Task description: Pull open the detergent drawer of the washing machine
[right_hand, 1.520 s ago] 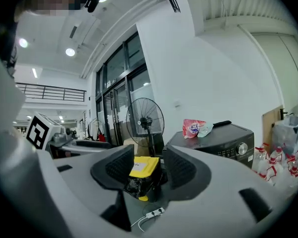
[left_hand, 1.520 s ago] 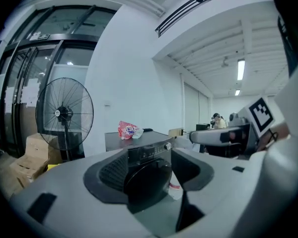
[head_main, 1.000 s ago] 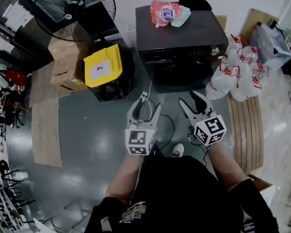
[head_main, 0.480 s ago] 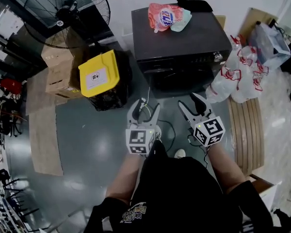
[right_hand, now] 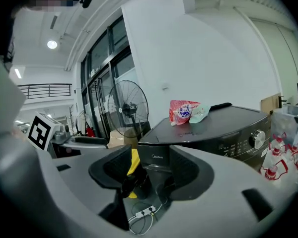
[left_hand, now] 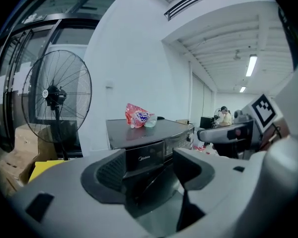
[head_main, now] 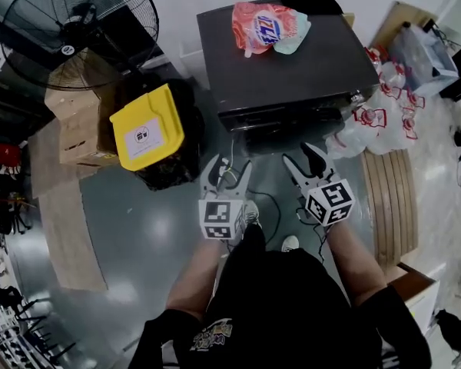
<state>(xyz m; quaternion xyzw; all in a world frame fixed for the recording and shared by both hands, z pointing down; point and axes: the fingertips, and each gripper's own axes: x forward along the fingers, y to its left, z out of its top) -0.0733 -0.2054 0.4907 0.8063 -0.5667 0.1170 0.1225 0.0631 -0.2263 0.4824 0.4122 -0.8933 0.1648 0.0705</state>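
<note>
The person is standing in front of the dark washing machine (head_main: pixel 292 68) and is holding both grippers out toward it. The left gripper (head_main: pixel 229 167) is holding its two jaws wide apart, with nothing between them. The right gripper (head_main: pixel 301 158) is doing the same: wide jaws and no thing in them. I think the jaws are wide so one of them can fit around the drawer's front edge.

The detergent drawer (left_hand: pixel 145 156) is sitting at the top left of the machine's front, the panel with the maker's name on it. It is lying flat with the rest of the front, so it looks shut and the pulling is not yet begun. In both gripper views the drawer is showing in the gap between the jaws, so both grippers are pointing at it. Neither one is touching it; they are hanging over the floor, apart from the machine.

A red and white detergent bag (head_main: pixel 265 23) is lying on top of the machine, near the back, so it is not in the way. A bin with a yellow lid (head_main: pixel 146 125) is standing just beside the machine's left side, so the left gripper is going to need a bit of care there.
</note>
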